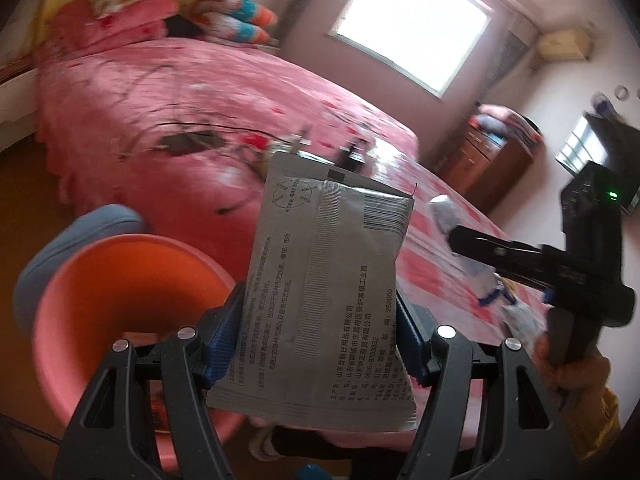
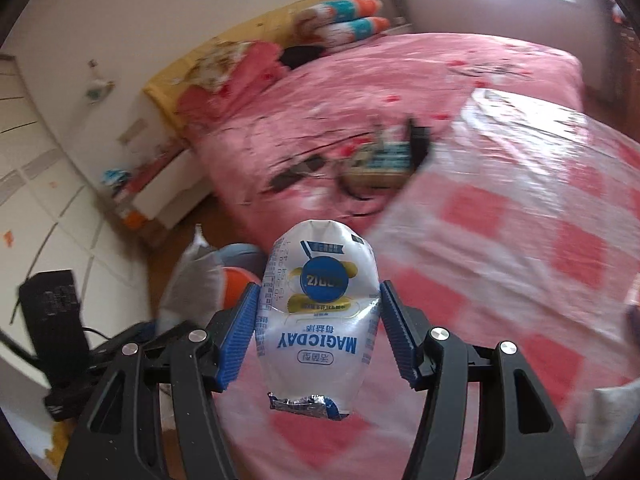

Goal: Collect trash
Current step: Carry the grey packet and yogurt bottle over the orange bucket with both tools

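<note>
Grey sachet (image 1: 326, 296) pinched in left tool (image 1: 316, 336), orange bin (image 1: 120, 304) just left below; right tool (image 2: 318, 340) clamps Magicday pouch (image 2: 318, 320). Risk: slick packets slipping, missing bin.

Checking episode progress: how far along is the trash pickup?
Midway. Left gripper holds a grey printed packet beside the pink bin; right gripper holds a clear MAGICDAY pouch. Neither is dropped in yet. Whether the bin already holds trash, or more remains on the checked tablecloth, is unclear.

Black grippers (image 1: 320, 344), blue ribbed pads (image 2: 240, 340), perhaps yellow sleeve (image 1: 604, 420)
</note>
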### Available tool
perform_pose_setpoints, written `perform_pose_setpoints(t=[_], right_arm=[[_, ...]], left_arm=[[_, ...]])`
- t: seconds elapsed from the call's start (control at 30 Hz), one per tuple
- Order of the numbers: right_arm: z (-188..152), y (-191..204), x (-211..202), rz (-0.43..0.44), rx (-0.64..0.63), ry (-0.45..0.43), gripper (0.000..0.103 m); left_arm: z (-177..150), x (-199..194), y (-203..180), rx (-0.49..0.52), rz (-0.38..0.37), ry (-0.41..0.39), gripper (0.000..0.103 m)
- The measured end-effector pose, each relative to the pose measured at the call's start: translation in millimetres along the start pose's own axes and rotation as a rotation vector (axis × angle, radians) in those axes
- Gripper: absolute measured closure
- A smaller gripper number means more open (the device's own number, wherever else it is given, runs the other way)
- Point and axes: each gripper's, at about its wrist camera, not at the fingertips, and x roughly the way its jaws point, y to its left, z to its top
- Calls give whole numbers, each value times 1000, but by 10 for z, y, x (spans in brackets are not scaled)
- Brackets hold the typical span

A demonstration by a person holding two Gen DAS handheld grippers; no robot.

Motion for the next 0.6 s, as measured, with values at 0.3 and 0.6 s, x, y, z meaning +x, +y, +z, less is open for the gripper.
perform_pose_setpoints(t=[0.3,0.6], right_arm=[[51,821,538,122,-105,77,42],[-118,1035,889,160,-96,123,20]], left_arm=[[-9,-117,755,-163,166,-48,34],[-137,-9,1274,-309,315,-8,20]])
